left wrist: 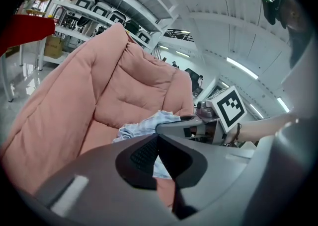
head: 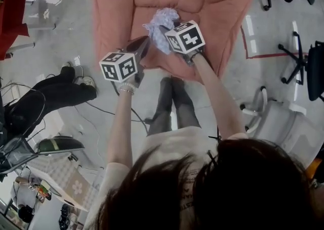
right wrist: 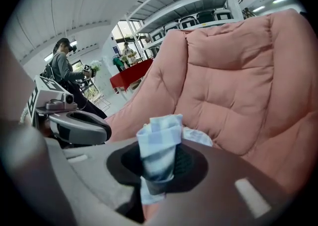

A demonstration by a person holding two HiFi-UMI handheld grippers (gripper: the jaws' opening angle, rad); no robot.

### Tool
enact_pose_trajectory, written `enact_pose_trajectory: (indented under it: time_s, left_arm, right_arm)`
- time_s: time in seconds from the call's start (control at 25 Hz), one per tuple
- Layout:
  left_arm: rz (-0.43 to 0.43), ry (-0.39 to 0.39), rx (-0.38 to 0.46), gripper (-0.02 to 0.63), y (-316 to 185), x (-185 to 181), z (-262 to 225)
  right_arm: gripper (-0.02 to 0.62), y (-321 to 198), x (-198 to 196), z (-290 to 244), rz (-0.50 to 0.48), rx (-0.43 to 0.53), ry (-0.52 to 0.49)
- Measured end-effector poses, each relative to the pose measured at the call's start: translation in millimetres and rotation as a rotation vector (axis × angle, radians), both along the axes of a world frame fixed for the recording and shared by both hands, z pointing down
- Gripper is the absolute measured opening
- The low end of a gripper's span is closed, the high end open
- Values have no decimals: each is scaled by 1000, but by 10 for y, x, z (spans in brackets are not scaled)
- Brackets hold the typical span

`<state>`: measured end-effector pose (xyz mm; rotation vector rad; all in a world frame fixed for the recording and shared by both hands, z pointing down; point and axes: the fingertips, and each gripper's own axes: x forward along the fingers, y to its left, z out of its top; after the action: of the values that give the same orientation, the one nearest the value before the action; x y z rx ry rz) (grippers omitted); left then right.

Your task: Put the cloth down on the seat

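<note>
Over the pink cushioned seat (head: 212, 1), near its front edge, my right claw (right wrist: 159, 170) gripped the blue checked cloth (right wrist: 160, 133); my left claw (left wrist: 158, 138) was closed just beside it.

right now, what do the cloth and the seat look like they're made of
cloth: looks like thin woven fabric, maybe cotton, matte; pale blue checks, soft crumpled folds. seat: likely padded fabric upholstery, matte pink; puffy with stitched tufting seams.

A salmon-pink, tufted fabric lounge chair (head: 212, 1) stands on the grey concrete floor (head: 76, 32). A crumpled pale-blue checked cloth (head: 163, 21) sits low over its seat cushion, contact unclear.
</note>
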<state>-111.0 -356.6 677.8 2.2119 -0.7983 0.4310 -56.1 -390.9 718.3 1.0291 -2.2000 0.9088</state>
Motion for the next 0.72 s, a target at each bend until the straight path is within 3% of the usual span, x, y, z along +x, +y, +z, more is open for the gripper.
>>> enact_pose_trajectory:
  time_s: [0.6, 0.72]
  left_arm:
    - [18, -1, -64, -12, 184, 4, 286]
    - [18, 3, -71, -12, 215, 17, 305]
  right_arm:
    - [88, 207, -7, 544, 36, -174, 88]
    - [124, 295, 26, 675, 61, -207, 106]
